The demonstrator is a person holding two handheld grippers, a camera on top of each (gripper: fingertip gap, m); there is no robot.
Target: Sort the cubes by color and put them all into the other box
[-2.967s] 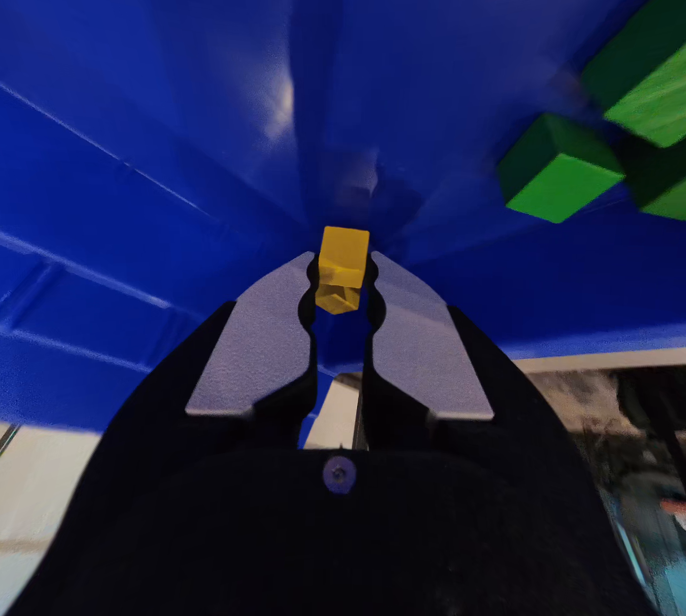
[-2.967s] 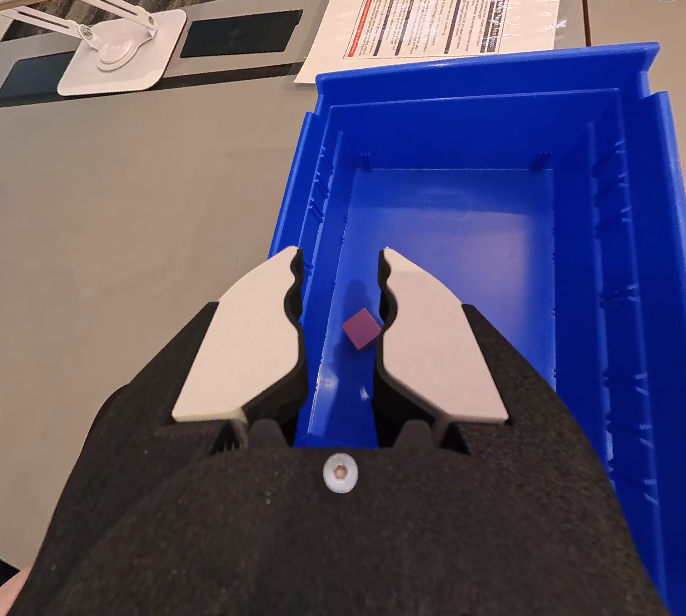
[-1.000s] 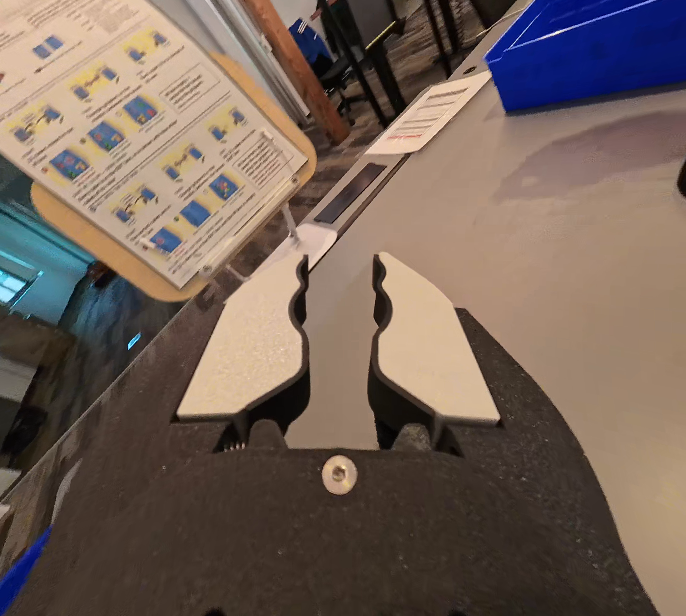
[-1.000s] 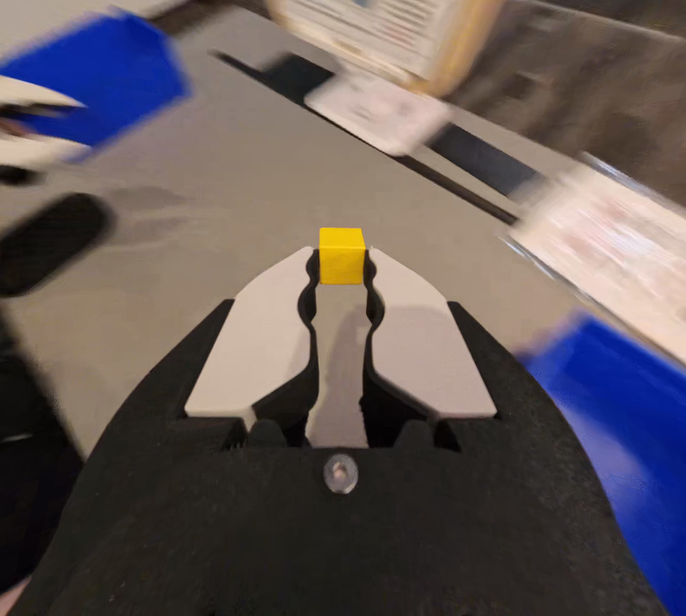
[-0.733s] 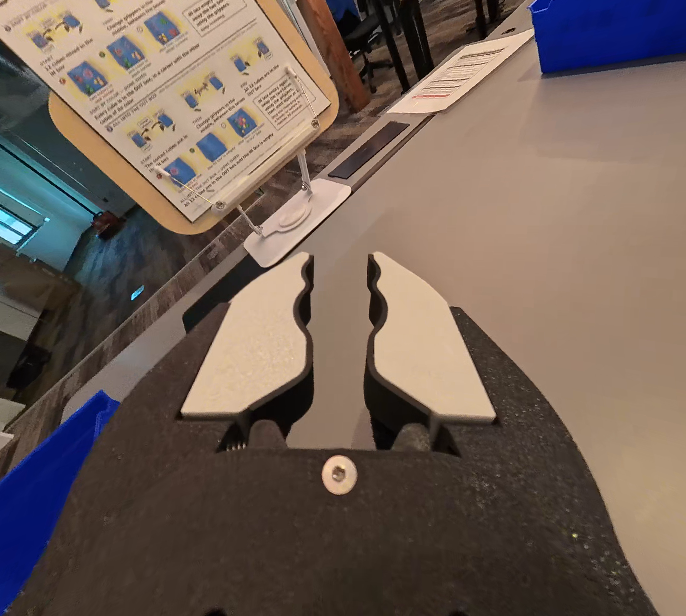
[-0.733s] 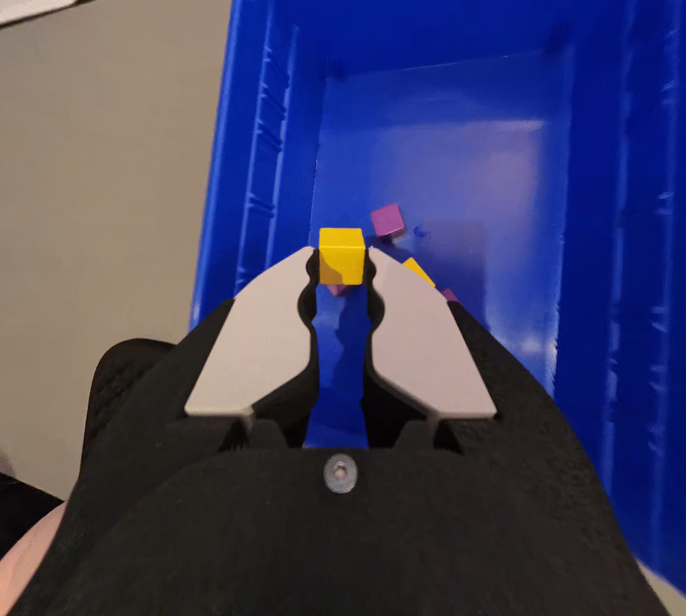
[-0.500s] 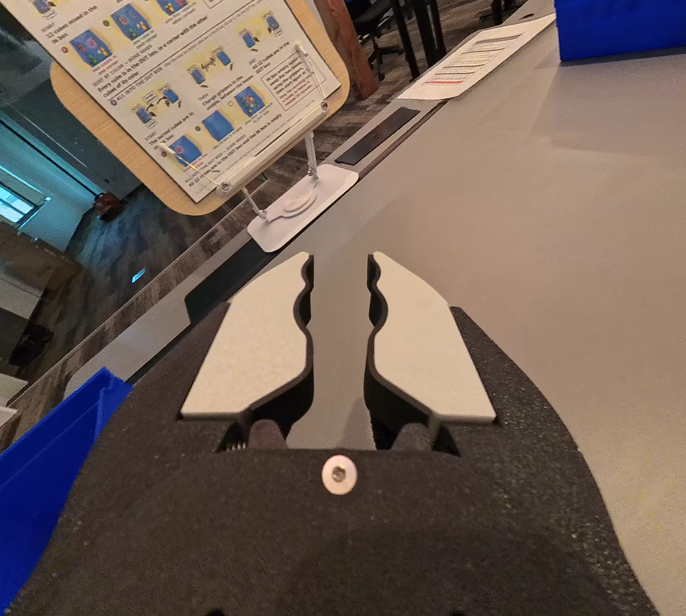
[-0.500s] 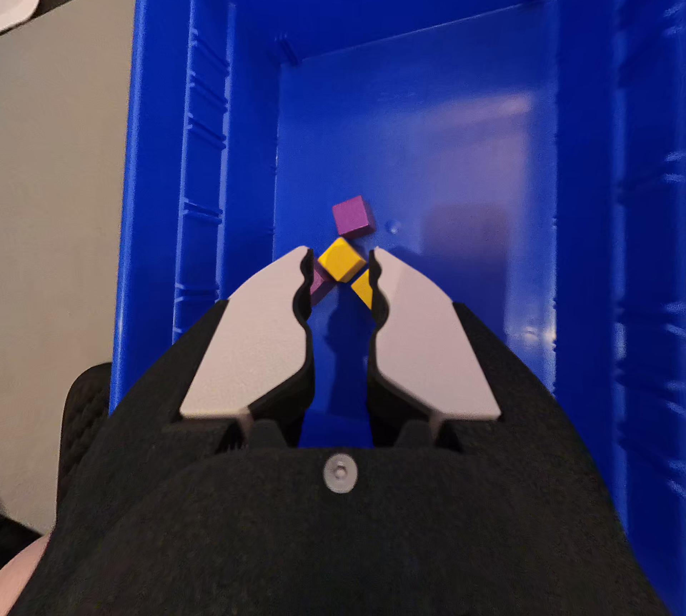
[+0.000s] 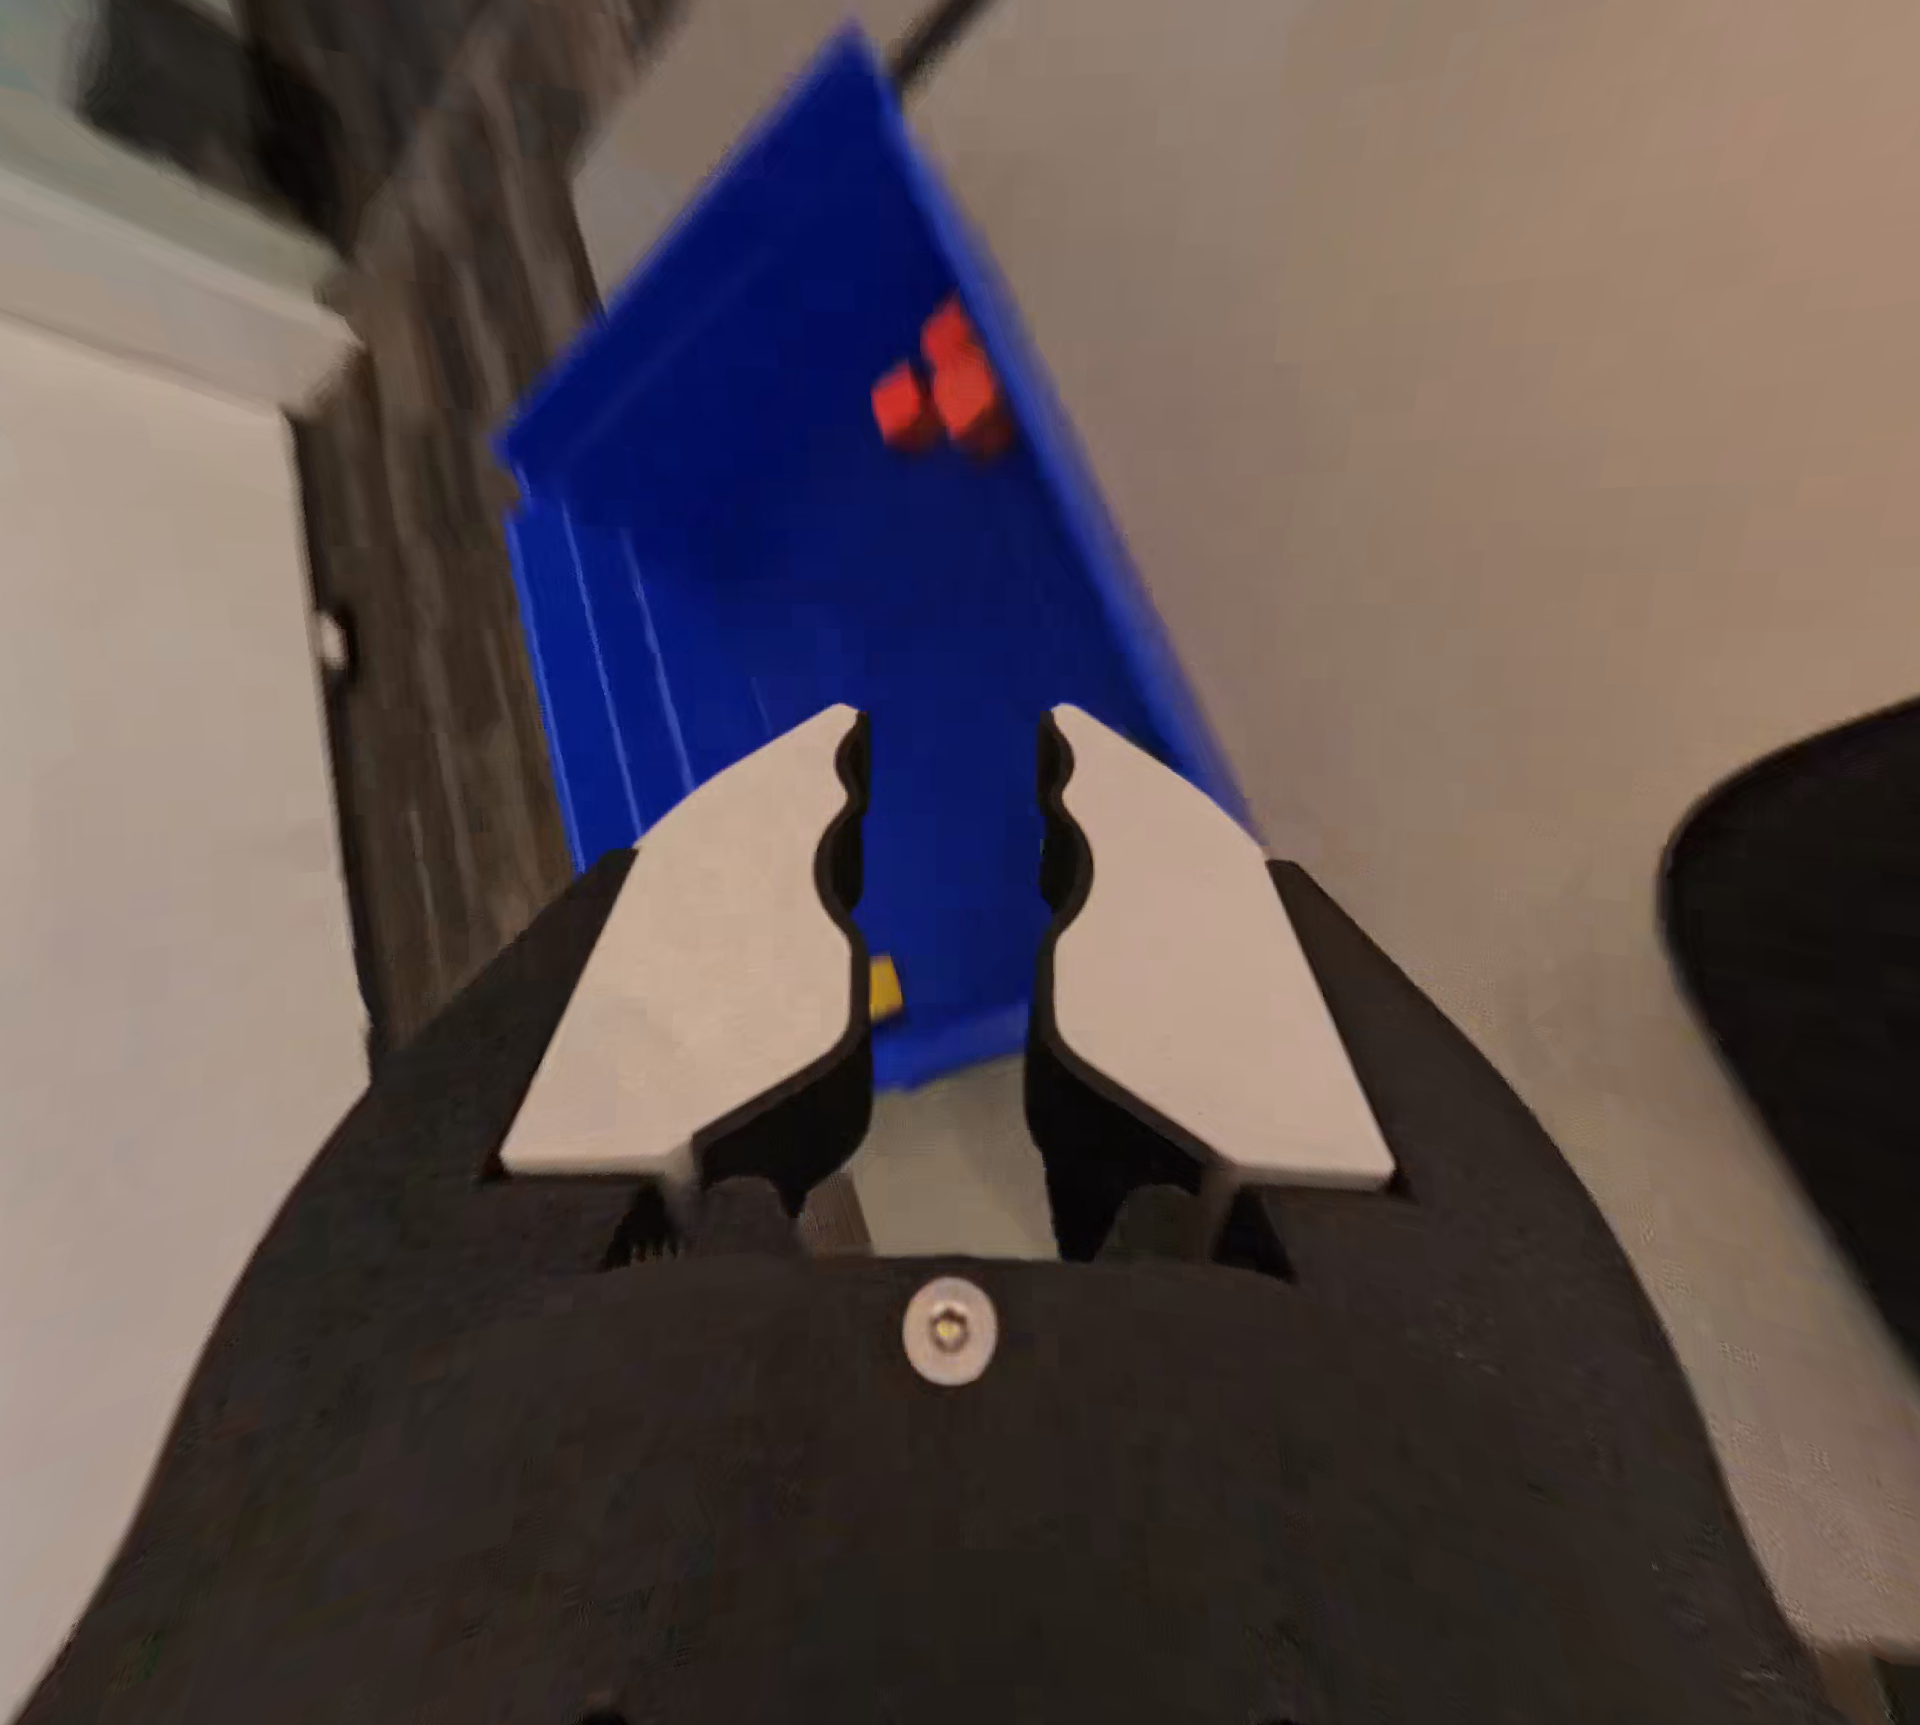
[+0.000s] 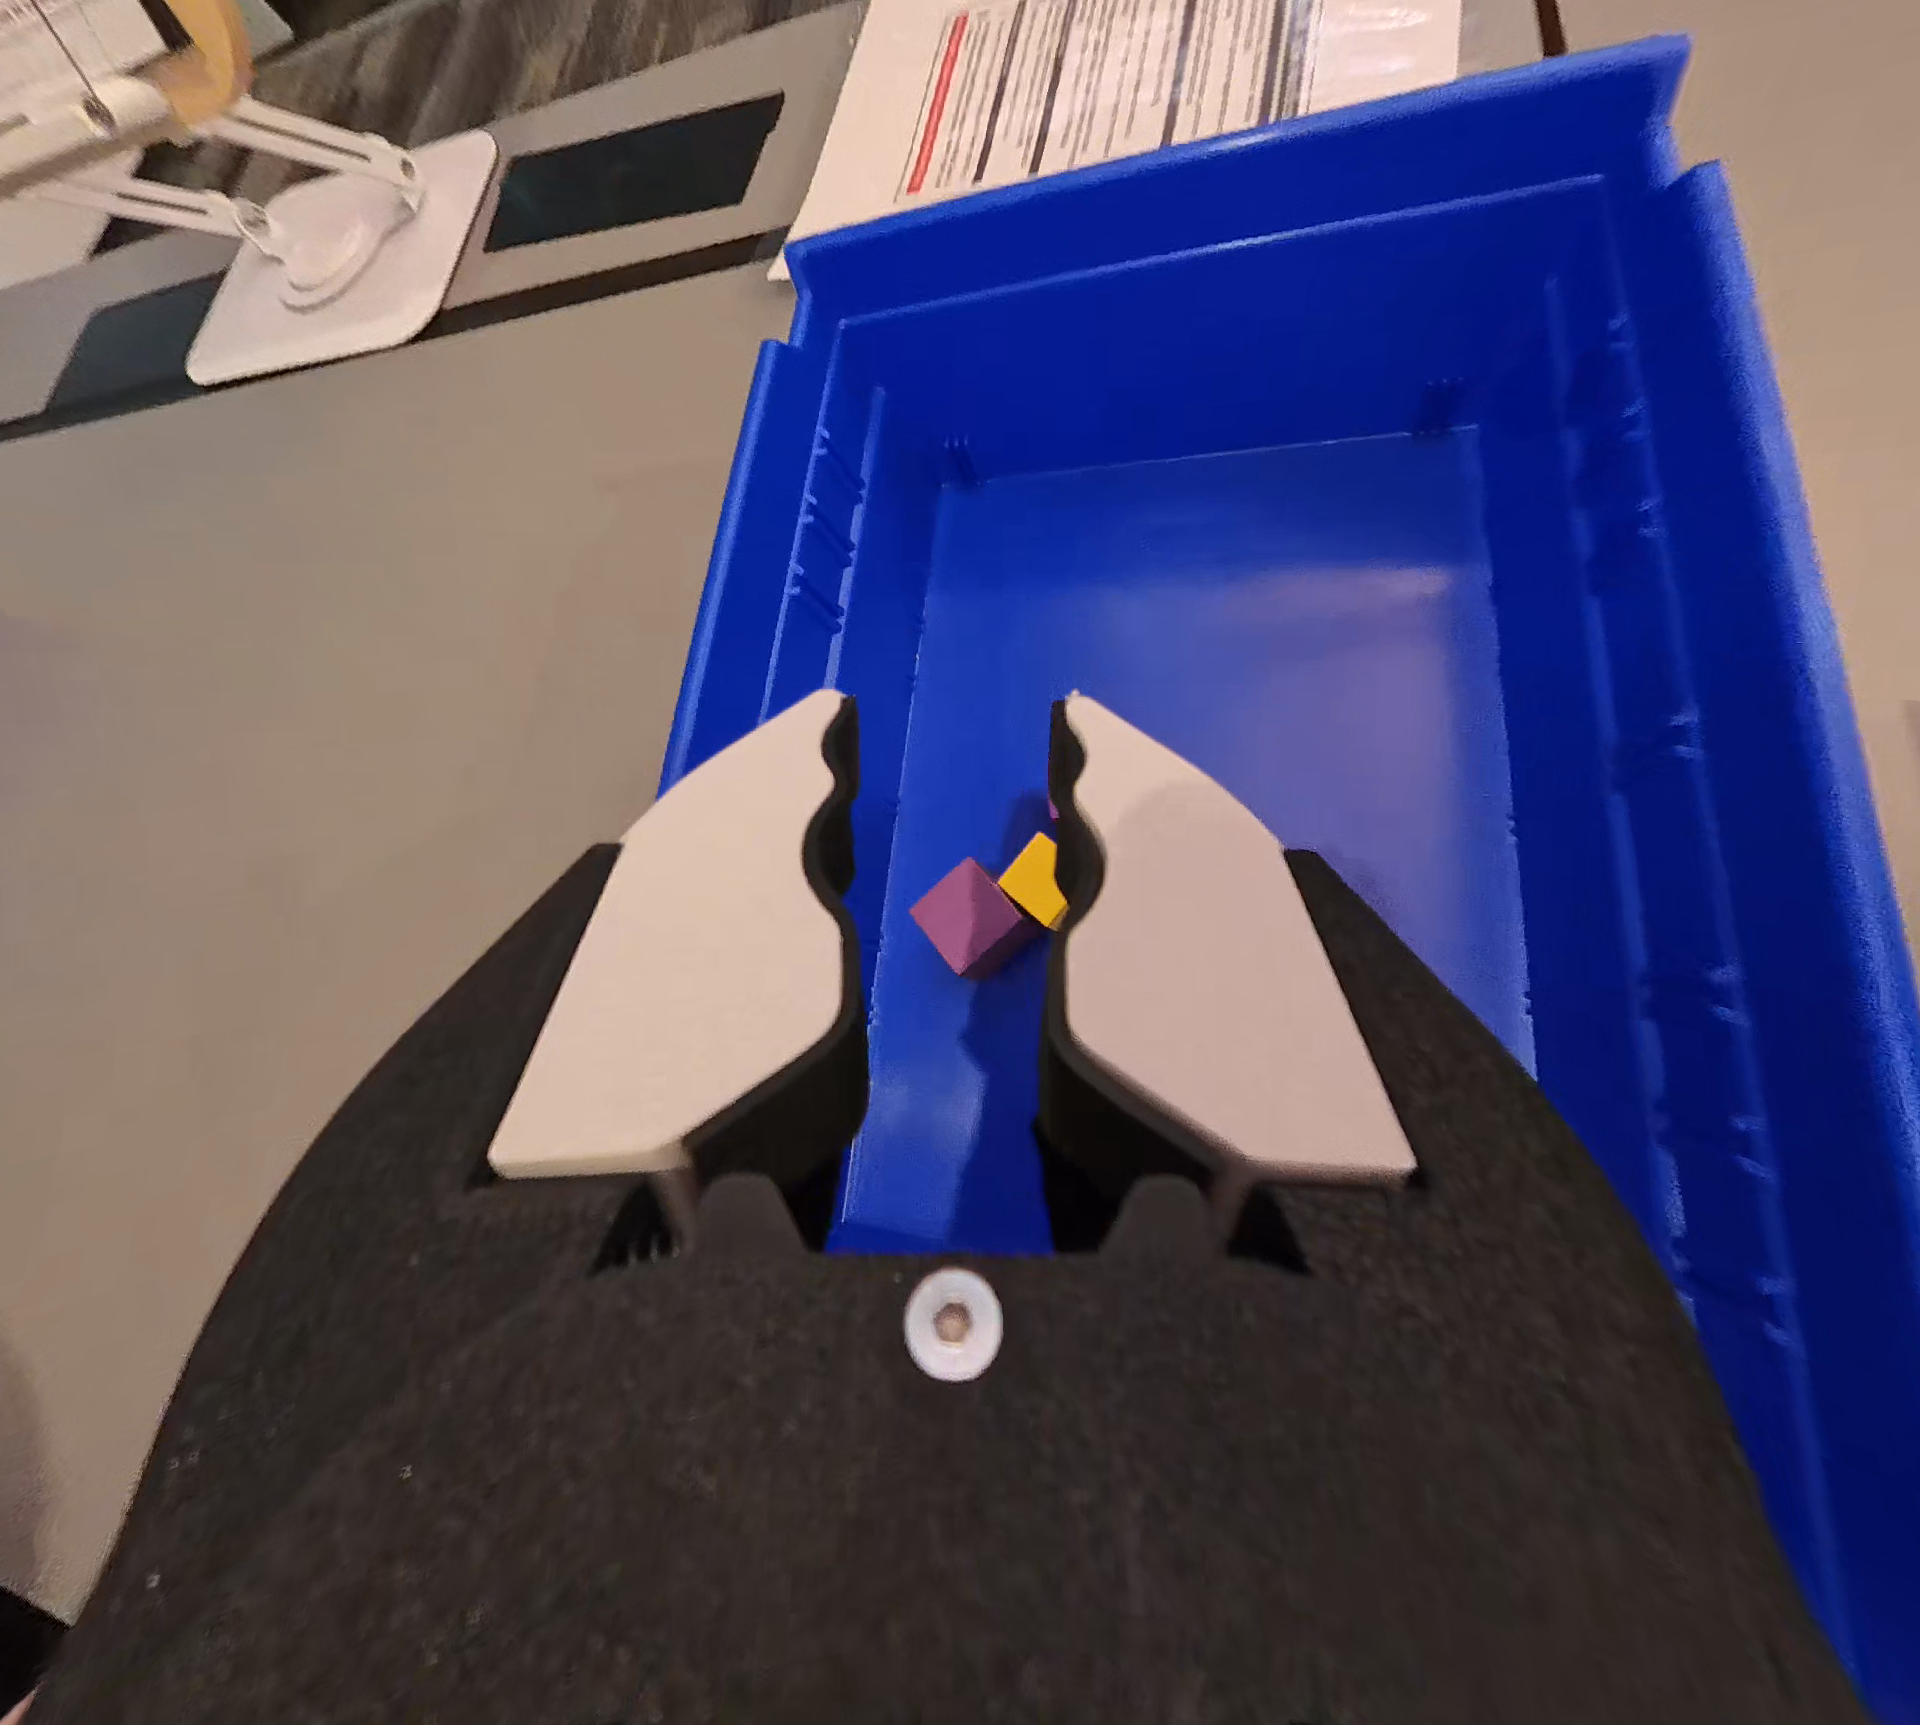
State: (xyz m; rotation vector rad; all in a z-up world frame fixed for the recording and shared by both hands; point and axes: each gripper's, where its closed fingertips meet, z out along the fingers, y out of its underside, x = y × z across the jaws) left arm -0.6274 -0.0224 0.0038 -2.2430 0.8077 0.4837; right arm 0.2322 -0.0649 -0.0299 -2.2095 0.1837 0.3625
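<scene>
In the blurred left wrist view, my left gripper (image 9: pixel 951 719) is open and empty above the near end of a blue box (image 9: pixel 727 532). Red cubes (image 9: pixel 940 392) lie at the box's far right corner and a yellow cube (image 9: pixel 885 989) shows at its near end beside my left finger. In the right wrist view, my right gripper (image 10: pixel 954 709) is open and empty above the near left part of the other blue box (image 10: pixel 1714 740). A purple cube (image 10: pixel 966 917) and a yellow cube (image 10: pixel 1037 880) lie touching on its floor between my fingers. A second purple cube is mostly hidden behind the right finger.
A white sheet in a plastic sleeve (image 10: pixel 1143 44) lies behind the right box. An instruction board on a white stand (image 10: pixel 343 262) stands at the back left. Grey tabletop (image 10: pixel 364 636) spreads left of the box. A black rounded shape (image 9: pixel 1797 948) sits at the left view's right edge.
My right gripper let go of the yellow cube in the box and pulled back and up. My left gripper swung from facing the instruction board to the box with the red cubes.
</scene>
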